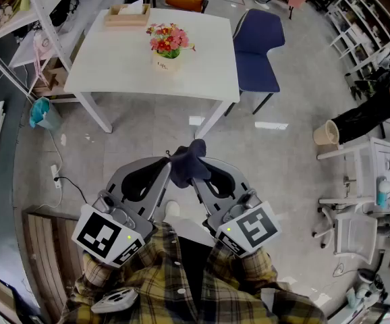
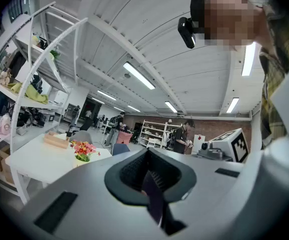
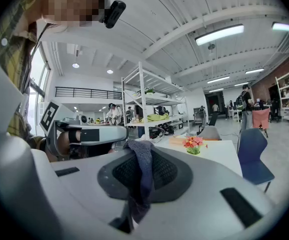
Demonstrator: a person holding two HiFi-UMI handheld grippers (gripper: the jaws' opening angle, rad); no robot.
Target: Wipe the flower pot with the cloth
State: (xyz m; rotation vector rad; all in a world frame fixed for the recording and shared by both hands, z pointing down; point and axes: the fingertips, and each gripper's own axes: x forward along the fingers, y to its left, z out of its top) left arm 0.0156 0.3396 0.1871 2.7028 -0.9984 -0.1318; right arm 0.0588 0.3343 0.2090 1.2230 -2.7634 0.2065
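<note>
The flower pot (image 1: 167, 61), cream with red and pink flowers, stands on the white table (image 1: 114, 63) ahead of me; it also shows small in the left gripper view (image 2: 82, 154) and the right gripper view (image 3: 193, 146). A dark blue cloth (image 1: 189, 162) is bunched between my two grippers, close to my body and well short of the table. My left gripper (image 1: 166, 168) is shut on a strip of the cloth (image 2: 153, 196). My right gripper (image 1: 200, 178) is shut on the cloth too, which drapes over its jaws (image 3: 143, 170).
A wooden box (image 1: 127, 15) sits at the table's far edge. A blue chair (image 1: 256, 49) stands to the table's right. Shelving (image 1: 19, 19) and a teal bin (image 1: 43, 113) are at the left, a white cart (image 1: 365, 181) at the right. Grey floor lies between me and the table.
</note>
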